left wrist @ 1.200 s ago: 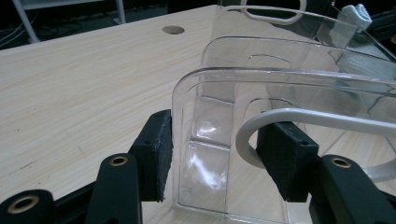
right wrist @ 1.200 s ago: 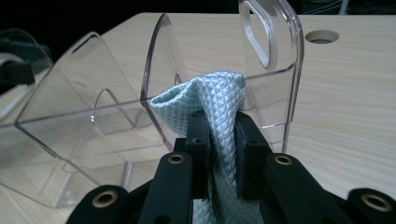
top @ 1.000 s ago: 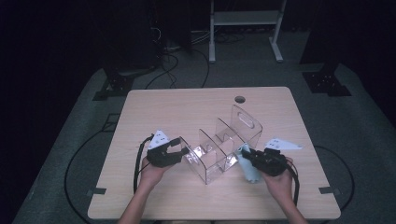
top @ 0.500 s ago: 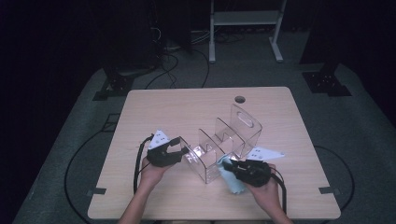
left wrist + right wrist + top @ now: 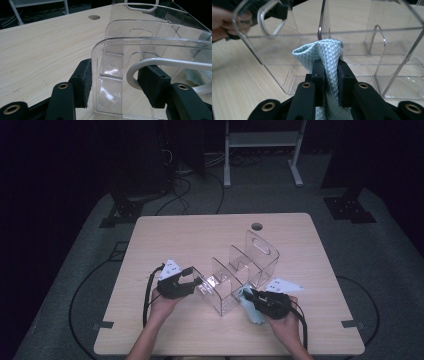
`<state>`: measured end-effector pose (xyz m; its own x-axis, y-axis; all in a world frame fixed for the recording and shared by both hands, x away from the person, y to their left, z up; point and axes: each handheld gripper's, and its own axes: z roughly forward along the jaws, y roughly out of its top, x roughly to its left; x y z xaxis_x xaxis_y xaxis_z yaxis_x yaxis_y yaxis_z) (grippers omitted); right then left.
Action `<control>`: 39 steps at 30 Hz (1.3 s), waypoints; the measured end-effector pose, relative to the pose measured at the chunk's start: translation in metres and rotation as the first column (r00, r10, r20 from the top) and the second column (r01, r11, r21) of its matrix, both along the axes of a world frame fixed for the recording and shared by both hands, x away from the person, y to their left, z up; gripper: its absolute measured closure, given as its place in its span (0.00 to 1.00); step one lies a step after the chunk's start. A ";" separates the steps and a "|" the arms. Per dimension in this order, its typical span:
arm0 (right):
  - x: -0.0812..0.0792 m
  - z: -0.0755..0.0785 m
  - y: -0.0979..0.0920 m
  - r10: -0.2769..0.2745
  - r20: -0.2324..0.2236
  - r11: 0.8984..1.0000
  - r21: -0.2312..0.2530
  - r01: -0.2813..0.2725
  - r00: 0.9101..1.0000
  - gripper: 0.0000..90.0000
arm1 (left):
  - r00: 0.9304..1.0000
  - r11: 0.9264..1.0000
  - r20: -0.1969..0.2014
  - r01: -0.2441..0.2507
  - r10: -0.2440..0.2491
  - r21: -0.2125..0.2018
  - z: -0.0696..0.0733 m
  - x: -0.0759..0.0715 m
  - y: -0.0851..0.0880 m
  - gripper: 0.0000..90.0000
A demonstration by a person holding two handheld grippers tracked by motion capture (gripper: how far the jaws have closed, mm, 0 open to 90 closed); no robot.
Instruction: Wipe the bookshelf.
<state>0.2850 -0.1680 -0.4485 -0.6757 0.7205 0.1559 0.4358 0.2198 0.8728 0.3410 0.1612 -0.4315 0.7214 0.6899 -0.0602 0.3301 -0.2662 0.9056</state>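
The right gripper (image 5: 251, 296), its jaws pinched on a pale blue waffle-weave cloth (image 5: 324, 53), has slid left and nearer over the last second, bringing the cloth up against the near wall of the clear acrylic organizer (image 5: 240, 270). The left gripper (image 5: 196, 281) stays clamped on the organizer's near-left end wall, steadying it in mid-table, so wiping looks about to begin.

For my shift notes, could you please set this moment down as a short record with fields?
Work in hand: wiping a clear acrylic organizer with a cloth
Left gripper: shut on the organizer's end wall, steadying it
Right gripper: shut on a pale blue cloth, at the organizer's near side
Organizer: upright on the wooden table, several open compartments, cut-out handle at the far end
Table hole: near the far edge
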 end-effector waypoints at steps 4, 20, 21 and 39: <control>0.005 -0.019 0.005 -0.004 -0.043 0.998 -0.061 0.001 0.999 0.87 | 1.000 1.000 0.000 0.001 -0.001 0.001 0.000 0.000 -0.001 0.51; 0.019 -0.036 0.003 0.003 -0.129 0.998 -0.055 -0.010 0.992 0.87 | 1.000 1.000 -0.001 0.003 -0.003 -0.005 -0.001 -0.001 -0.001 0.51; 0.021 -0.039 0.004 0.005 -0.145 0.998 -0.066 -0.014 0.989 0.87 | 1.000 1.000 -0.001 0.003 -0.003 -0.005 -0.001 -0.001 -0.001 0.51; 0.027 -0.047 0.004 0.005 -0.191 0.997 -0.071 -0.019 0.982 0.87 | 1.000 1.000 0.002 0.002 -0.002 -0.008 -0.001 -0.001 -0.001 0.51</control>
<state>0.3119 -0.1643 -0.4956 -0.6473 0.7265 0.2306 0.5893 0.2851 0.7560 0.3397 0.1601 -0.4328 0.7227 0.6882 -0.0643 0.3279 -0.2595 0.9084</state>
